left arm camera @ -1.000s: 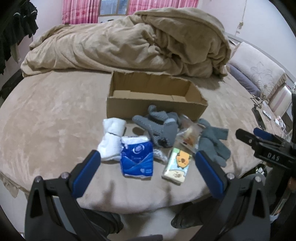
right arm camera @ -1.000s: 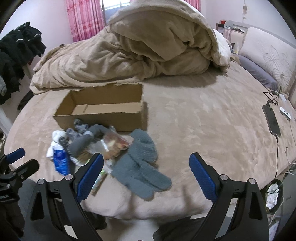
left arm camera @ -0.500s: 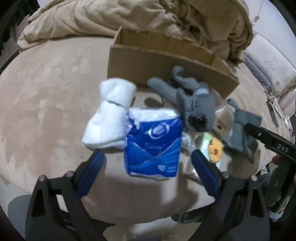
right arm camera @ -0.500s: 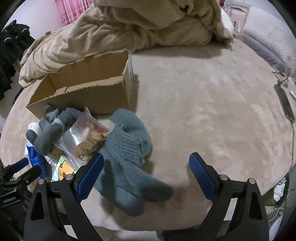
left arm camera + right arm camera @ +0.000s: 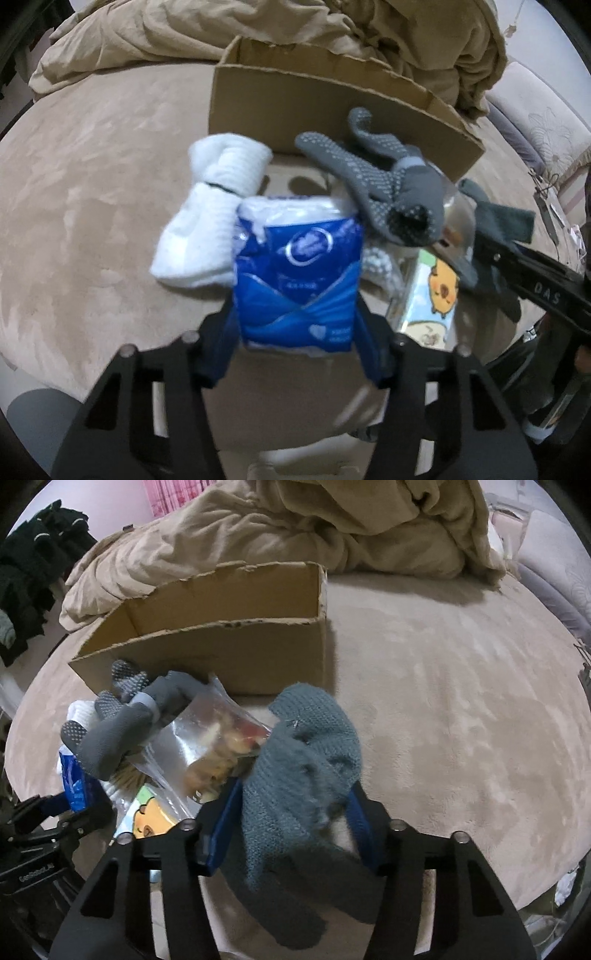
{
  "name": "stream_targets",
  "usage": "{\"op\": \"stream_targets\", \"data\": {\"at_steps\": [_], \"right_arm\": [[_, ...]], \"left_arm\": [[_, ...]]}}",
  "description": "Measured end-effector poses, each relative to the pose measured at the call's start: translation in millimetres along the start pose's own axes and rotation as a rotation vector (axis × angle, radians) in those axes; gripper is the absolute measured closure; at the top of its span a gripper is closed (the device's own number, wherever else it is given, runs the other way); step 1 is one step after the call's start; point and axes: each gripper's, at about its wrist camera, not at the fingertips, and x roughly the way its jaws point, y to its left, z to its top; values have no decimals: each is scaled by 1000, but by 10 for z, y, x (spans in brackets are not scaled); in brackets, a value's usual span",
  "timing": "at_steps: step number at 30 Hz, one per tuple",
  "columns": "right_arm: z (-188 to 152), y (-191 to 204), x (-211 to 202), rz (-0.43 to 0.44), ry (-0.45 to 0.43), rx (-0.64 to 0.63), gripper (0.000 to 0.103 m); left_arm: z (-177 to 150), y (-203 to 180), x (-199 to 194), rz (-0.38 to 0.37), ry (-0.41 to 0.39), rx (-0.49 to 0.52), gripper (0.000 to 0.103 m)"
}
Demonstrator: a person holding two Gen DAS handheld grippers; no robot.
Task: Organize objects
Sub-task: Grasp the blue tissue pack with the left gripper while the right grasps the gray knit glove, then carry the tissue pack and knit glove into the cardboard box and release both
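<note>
An open cardboard box (image 5: pixel 332 99) stands on the bed, also in the right wrist view (image 5: pixel 221 627). In front of it lie white socks (image 5: pixel 214 210), dotted grey gloves (image 5: pixel 384 184), a clear snack bag (image 5: pixel 218 746) and a cartoon-print pack (image 5: pixel 436 295). My left gripper (image 5: pixel 295 314) is shut on a blue tissue pack (image 5: pixel 299 280), which rests on the bed. My right gripper (image 5: pixel 291 805) is shut on grey-green knit gloves (image 5: pixel 306 768).
A heaped beige duvet (image 5: pixel 314 528) lies behind the box. Pillows (image 5: pixel 546 129) are at the right. Dark clothes (image 5: pixel 29 572) hang at the left. The bed edge is close below both grippers.
Both grippers moved forward and down to the pile. The left closed on the blue tissue pack and the right closed on the knit gloves.
</note>
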Motion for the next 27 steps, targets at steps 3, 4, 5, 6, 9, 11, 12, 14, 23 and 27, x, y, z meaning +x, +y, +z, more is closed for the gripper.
{"op": "stream_targets", "data": {"at_steps": [3, 4, 5, 6, 9, 11, 12, 14, 23, 27], "right_arm": [[-17, -34, -61, 11, -8, 10, 59], [-26, -39, -104, 10, -13, 7, 59], [-41, -36, -144, 7, -18, 4, 60], [-29, -24, -170, 3, -24, 2, 61], [-8, -36, -291, 1, -41, 3, 61], [12, -44, -399, -2, -54, 5, 61], [25, -60, -468, -1, -64, 7, 61], [57, -53, -598, -4, -83, 9, 61], [362, 56, -1398, 29, -231, -9, 61], [495, 133, -1588, 55, -272, -20, 61]], "left_arm": [[9, -35, -84, -15, -2, 2, 49], [4, -55, -124, -14, -10, 7, 49], [0, -77, -170, -10, -20, 12, 49], [4, -91, -225, -10, -31, 17, 49], [15, -125, -404, -21, -58, 22, 49], [49, -166, -532, -32, -74, 28, 49], [60, -191, -619, -37, -88, 36, 49], [122, -250, -759, -39, -117, 50, 49], [390, -431, -1382, -76, -227, 90, 49], [497, -485, -1506, -88, -250, 107, 49]]}}
